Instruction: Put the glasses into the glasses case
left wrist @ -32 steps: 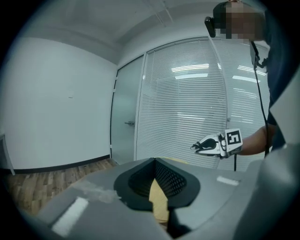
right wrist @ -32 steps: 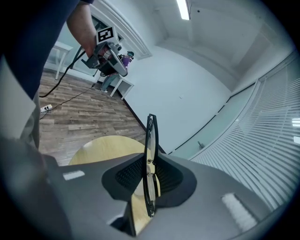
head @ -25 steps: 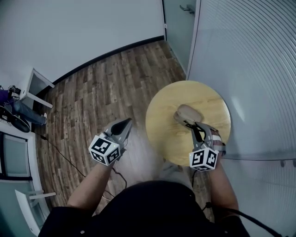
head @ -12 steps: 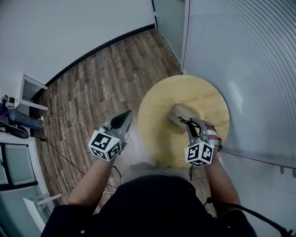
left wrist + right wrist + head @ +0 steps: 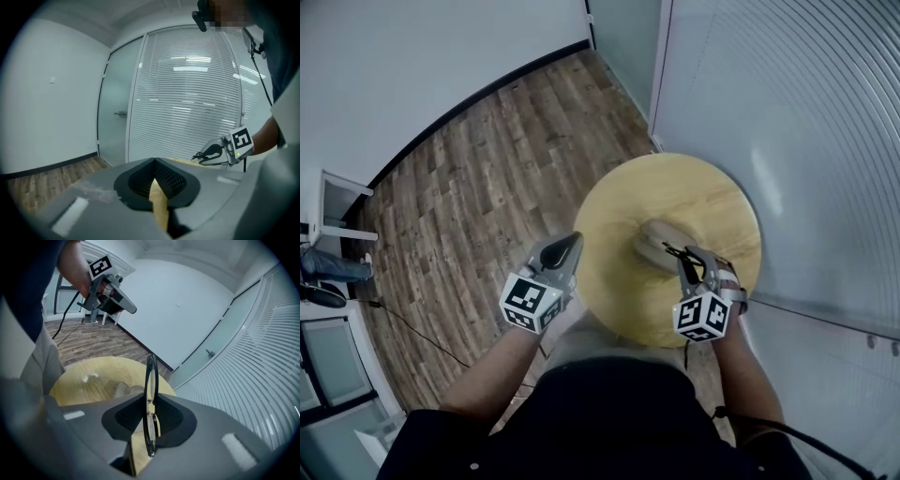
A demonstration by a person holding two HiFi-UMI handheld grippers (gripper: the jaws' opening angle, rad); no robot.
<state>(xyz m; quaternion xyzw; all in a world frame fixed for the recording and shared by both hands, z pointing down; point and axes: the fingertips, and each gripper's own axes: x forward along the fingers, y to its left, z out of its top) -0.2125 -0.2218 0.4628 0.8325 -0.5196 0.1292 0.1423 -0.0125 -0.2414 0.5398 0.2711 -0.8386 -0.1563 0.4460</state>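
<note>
Delivery is the step in hand. The right gripper [image 5: 682,260] is clenched on the folded black-framed glasses [image 5: 150,394], which stand edge-on between its pads. Just ahead of its tips the tan oval glasses case [image 5: 659,238] lies on the round pale-wood table [image 5: 675,183]. I cannot tell from here whether the case is open.

The left gripper [image 5: 566,247] hangs off to the side of the right one, over the table's near edge, with its jaws together on nothing.

The next move probably calls for the left gripper to steady the case, or lift its lid. The right one would then tip the glasses flat and lower them in before letting go.

Beyond both grippers the room shows a brown wood-plank floor [image 5: 487,169], a white wall [image 5: 412,56], a frosted glass door [image 5: 115,122] and a slatted glass partition [image 5: 787,112].
</note>
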